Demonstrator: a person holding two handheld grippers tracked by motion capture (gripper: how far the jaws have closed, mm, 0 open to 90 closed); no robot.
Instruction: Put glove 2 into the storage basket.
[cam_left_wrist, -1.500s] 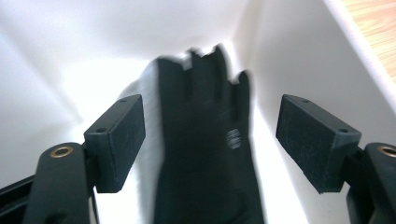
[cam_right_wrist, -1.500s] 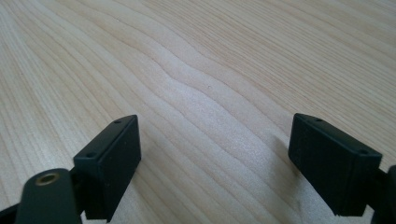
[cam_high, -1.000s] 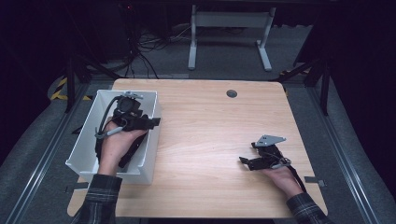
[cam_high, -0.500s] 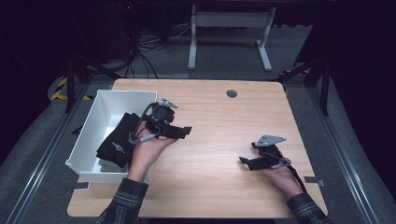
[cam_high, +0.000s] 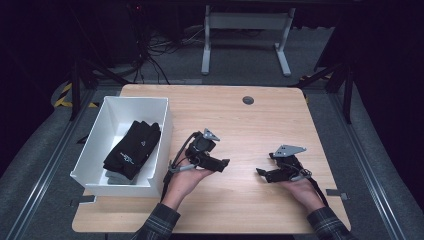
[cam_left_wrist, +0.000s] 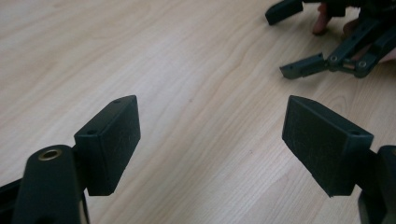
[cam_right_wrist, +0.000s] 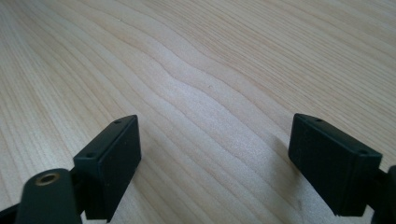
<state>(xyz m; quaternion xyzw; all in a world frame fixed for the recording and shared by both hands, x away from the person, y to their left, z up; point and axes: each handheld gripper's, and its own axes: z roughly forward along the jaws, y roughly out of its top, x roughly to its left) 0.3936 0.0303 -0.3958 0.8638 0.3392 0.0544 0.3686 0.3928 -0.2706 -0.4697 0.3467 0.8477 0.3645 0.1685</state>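
Black gloves in the bin, both my grippers empty over the table.

On the pale wood-grain table, the white plastic bin holds soft black gloves. My left gripper and right gripper hang with jaws spread, nothing between; I'd rest both low and level, keeping apart.

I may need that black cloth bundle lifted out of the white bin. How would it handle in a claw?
The black cloth bundle looks soft and folded, so it would probably sag and perhaps unfold if pinched at one edge. It seems light for its bulk. Leaning against the white bin wall, it should not roll.
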